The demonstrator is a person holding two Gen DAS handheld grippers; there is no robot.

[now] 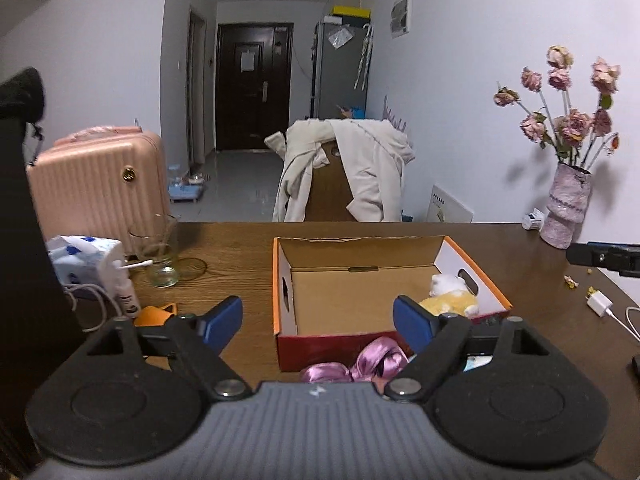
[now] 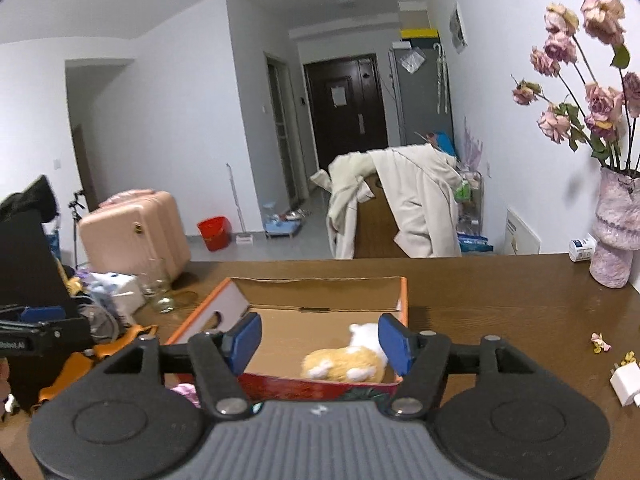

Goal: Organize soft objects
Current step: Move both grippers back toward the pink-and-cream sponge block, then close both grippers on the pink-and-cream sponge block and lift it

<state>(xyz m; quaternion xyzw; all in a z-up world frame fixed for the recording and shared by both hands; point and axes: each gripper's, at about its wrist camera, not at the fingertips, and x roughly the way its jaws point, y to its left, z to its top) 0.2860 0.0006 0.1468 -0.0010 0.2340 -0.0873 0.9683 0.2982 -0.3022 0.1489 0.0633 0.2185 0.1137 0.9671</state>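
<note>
Only the left wrist view shows the pink satin ribbon (image 1: 358,364) lying on the table (image 1: 240,248) against the near red wall of the cardboard box (image 1: 360,280), along with a white spray bottle (image 1: 122,288) and a cotton swab (image 1: 138,265) by the glass jar (image 1: 160,252). Only the right wrist view shows a red bucket (image 2: 215,233) on the floor and the lettering "Robot.AI" (first letters cut off) on the other gripper's black body at its left edge. Other labels are too small to read.

The yellow-and-white plush toy (image 2: 348,358) lies inside the box, in its near right corner. The left gripper (image 1: 318,322) hovers above the box's near edge, tilted slightly downward, jaws spread wide with nothing between the blue pads. The right gripper (image 2: 320,342) is likewise released, angled down toward the plush, not touching it.
</note>
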